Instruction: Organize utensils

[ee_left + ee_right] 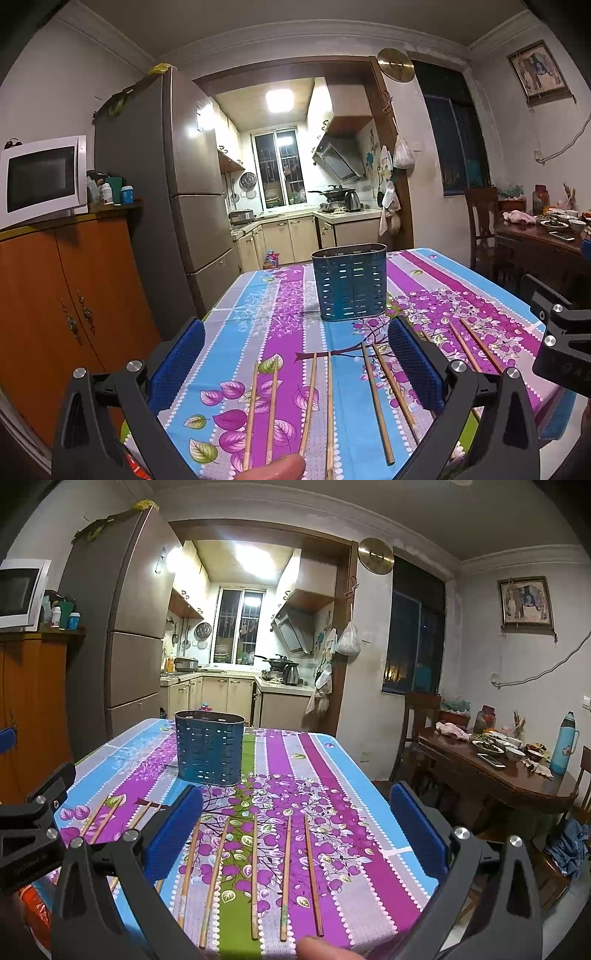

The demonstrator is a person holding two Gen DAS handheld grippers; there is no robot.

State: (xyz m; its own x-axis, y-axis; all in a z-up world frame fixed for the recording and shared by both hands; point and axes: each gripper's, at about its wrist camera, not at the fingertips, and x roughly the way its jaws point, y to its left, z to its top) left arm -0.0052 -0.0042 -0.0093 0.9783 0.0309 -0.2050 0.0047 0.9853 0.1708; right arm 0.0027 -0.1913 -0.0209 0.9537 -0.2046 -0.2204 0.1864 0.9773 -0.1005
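Covering most of both views, the table (436,280) carries a striped floral cloth in blue, purple and grey, with a fridge (155,177) far left and a kitchen doorway behind it. A second, dark wooden table (517,775) stands far right, loaded with bowls and a light blue flask (563,744). A white microwave (42,179) sits on an orange cabinet (55,302) at the left. On the cloth, toward the far middle, a blue perforated holder (349,282) stands upright; its inside is not visible from either camera. Along the near edge lie the chopsticks (376,402), loose on the cloth, roughly parallel and pointing toward the far side, none touching the holder. The left wrist view shows six of them between the fingers of the left gripper (297,362) and two more farther right. The right wrist view shows five between the fingers of the right gripper (295,830) and more at the left. Both grippers hover over the near edge, side by side, the right gripper's body visible at the right margin of the left view. The left claw is released, blue pads wide apart, grasping nothing. The right claw is likewise released and empty. A fingertip (277,469) appears at the bottom edge of each view.
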